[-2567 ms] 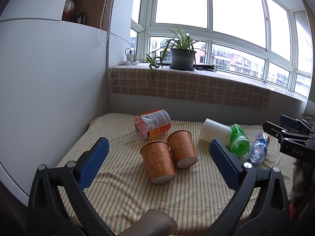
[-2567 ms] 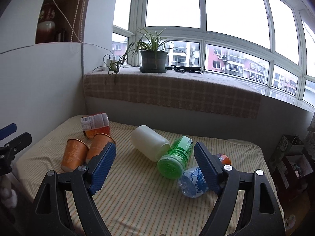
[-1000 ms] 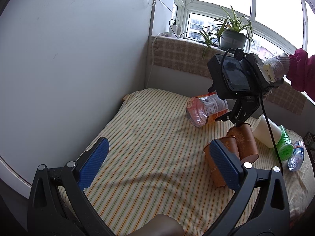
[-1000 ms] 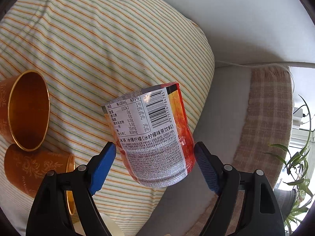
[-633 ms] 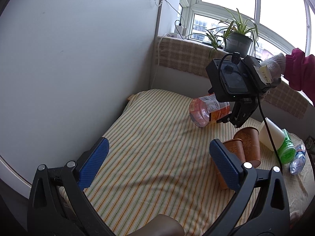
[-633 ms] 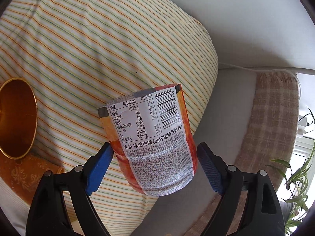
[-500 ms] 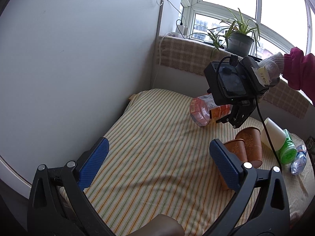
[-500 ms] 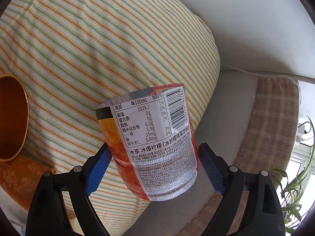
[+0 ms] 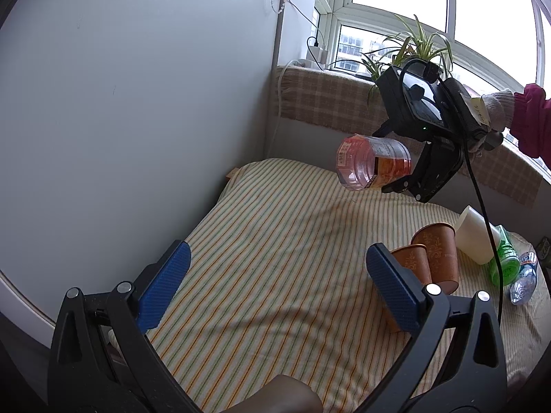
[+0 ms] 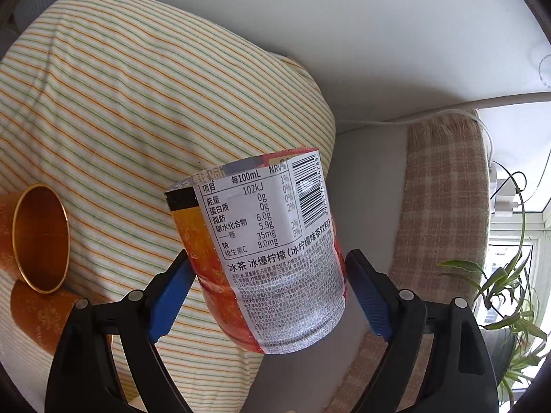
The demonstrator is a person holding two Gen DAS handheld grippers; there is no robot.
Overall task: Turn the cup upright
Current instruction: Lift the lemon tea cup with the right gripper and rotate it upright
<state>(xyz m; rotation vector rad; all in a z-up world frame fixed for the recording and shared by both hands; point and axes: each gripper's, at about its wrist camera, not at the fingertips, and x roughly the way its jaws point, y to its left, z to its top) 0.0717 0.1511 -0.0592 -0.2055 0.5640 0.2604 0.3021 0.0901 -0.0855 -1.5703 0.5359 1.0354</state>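
My right gripper (image 10: 268,296) is shut on an orange-labelled clear plastic cup (image 10: 261,251) and holds it in the air above the striped bed. In the left wrist view the cup (image 9: 373,167) lies on its side in the right gripper (image 9: 408,180), well above the mattress near the back wall. My left gripper (image 9: 279,285) is open and empty, low over the near part of the bed. Two brown paper cups (image 9: 427,261) lie on their sides to its right; they also show in the right wrist view (image 10: 38,241).
The striped mattress (image 9: 275,247) fills the middle. A white cup (image 9: 473,234), a green bottle (image 9: 504,258) and a clear bottle (image 9: 523,278) lie at the right edge. A grey wall (image 9: 137,103) stands on the left, a checked sill (image 9: 330,103) with a plant behind.
The right gripper has closed on the labelled cup and lifted it off the bed, higher and towards the back wall. The left gripper has barely moved.
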